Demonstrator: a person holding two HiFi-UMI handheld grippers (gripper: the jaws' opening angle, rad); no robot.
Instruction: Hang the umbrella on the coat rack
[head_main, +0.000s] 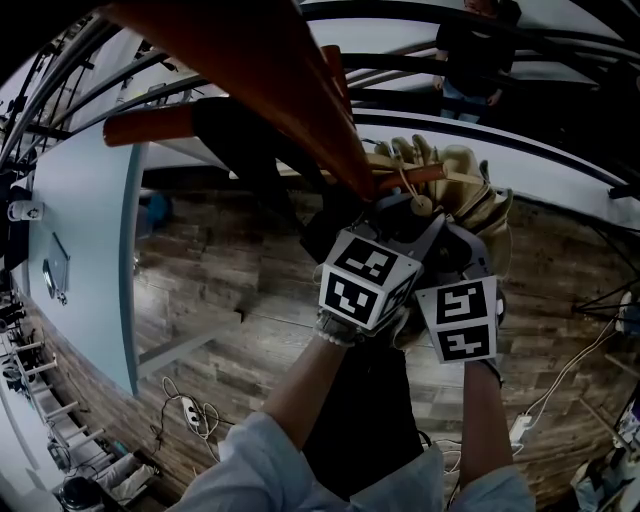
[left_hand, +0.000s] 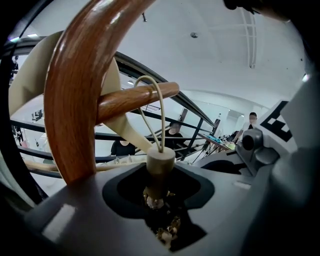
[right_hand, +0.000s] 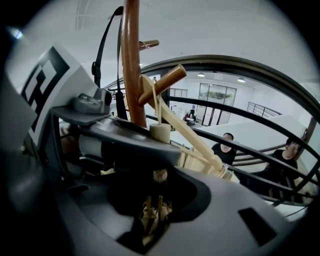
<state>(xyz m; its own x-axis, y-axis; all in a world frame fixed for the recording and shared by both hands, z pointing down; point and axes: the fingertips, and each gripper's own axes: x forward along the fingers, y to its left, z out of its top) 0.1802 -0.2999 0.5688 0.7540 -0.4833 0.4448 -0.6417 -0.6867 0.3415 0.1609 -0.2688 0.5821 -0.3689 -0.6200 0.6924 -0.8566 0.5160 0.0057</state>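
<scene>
Left tongs (left_hand: 159, 195), right tongs (right_hand: 157, 200): clenched on beige fabric umbrella (head_main: 470, 190); early release could slip cream cord loop (left_hand: 158, 107) off brown wooden peg (left_hand: 125, 103) ahead.

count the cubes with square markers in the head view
2. The left cube sits near the middle of the head view. The right cube is close beside it, slightly lower and to its right. No other cube shows, and none seems hidden.
</scene>
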